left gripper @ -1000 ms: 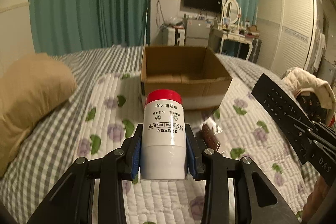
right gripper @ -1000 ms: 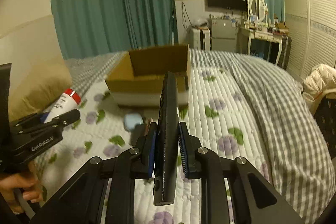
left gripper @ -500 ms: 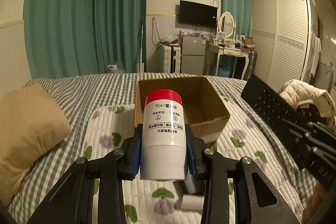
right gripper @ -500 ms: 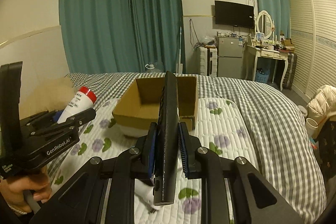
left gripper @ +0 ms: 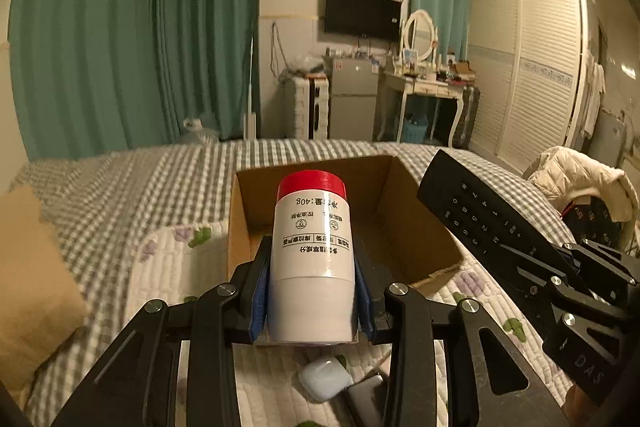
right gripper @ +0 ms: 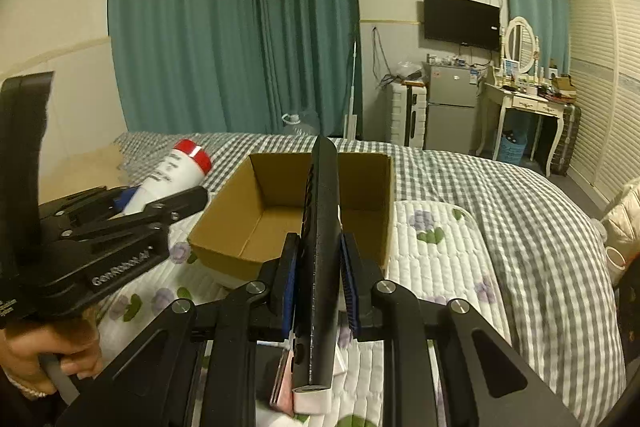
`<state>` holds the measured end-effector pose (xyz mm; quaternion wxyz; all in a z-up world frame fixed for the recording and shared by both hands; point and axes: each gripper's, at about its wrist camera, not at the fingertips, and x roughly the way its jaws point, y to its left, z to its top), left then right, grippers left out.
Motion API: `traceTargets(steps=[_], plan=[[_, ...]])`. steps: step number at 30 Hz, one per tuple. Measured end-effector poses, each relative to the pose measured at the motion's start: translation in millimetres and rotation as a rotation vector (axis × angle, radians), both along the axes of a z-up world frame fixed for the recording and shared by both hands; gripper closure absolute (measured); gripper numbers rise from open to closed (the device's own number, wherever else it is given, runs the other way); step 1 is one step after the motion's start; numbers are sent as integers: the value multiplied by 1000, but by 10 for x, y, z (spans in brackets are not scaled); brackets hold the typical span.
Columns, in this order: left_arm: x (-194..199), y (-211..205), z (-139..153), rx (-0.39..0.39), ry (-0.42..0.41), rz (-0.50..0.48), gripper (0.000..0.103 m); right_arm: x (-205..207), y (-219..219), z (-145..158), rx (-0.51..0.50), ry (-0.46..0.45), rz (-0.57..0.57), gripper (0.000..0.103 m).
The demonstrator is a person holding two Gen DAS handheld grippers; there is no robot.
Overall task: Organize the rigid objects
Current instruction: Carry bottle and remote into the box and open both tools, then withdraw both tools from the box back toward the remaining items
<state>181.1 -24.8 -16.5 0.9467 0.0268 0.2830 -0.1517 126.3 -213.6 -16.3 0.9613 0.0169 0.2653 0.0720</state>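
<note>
Cardboard: plain brown cardboard box [left gripper: 416,227], open top, matte walls, bare floor inside as far as I can see. It sits on the bed at 12 o'clock from both my claws, so both loads go the same way.
Left claw: my left gripper [left gripper: 310,301] is clamped on the white bottle [left gripper: 312,255], blue pads pressing its smooth round sides. Red cap points away from me toward the box, so its long axis runs straight at 12.
Right claw: my right gripper [right gripper: 318,285] is clenched tight on the black remote [right gripper: 320,239], held on edge, thin and flat. Long axis also points at 12, tip already over the near wall of the box.
Who's closer: honestly about even. From the right wrist view the bottle sits at 10 o'clock, just left of the box's left wall, while the remote lines up dead centre. I'd guess the remote goes in first.
Key relation: box opening is ahead of and below both tips, so the move looks like forward a bit, then tip down and let go.
Textures: bottle is glossy hard plastic with printed label, could slip if I loosen early. Remote is hard plastic with rubbery keys.
Bed: quilted floral pad [right gripper: 436,251] over a grey checked sheet [right gripper: 532,211], soft and lumpy.
Leftovers: a pale blue earbud case [left gripper: 324,377] and a dark flat thing beside it lie under my left claw at 6 o'clock, not yet boxed.
</note>
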Motion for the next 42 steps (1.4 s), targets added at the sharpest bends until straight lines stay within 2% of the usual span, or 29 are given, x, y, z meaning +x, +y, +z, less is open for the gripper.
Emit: traceTargets(steps=[8, 20, 25, 28, 32, 33, 34, 35, 38, 41, 42], plan=[[480, -108, -205, 26, 46, -4, 67, 577, -21, -208, -22, 61, -3, 83], [1027, -97, -654, 38, 222, 12, 67, 1180, 51, -509, -83, 173, -2, 83], [1048, -176, -666, 73, 217, 10, 67, 1362, 97, -712, -127, 246, -16, 84], [1041, -214, -665, 99, 210, 18, 67, 1369, 155, -772, -182, 239, -21, 84], [1056, -223, -662, 106, 210, 32, 64, 1340, 151, -748, -178, 212, -28, 84], [1050, -213, -645, 95, 209, 29, 58, 1330, 135, -731, -173, 209, -33, 84], [1052, -207, -632, 91, 209, 31, 42, 1322, 121, -715, -160, 207, -32, 83], [1047, -190, -612, 97, 210, 52, 34, 1299, 101, -695, -138, 202, -28, 79], [1003, -175, -516, 68, 205, 45, 33, 1225, 54, -603, -131, 171, -47, 57], [929, -147, -371, 54, 179, 69, 22, 1128, 17, -491, -118, 141, -60, 54], [904, -133, -317, 45, 170, 75, 19, 1098, 2, -447, -109, 132, -63, 49]])
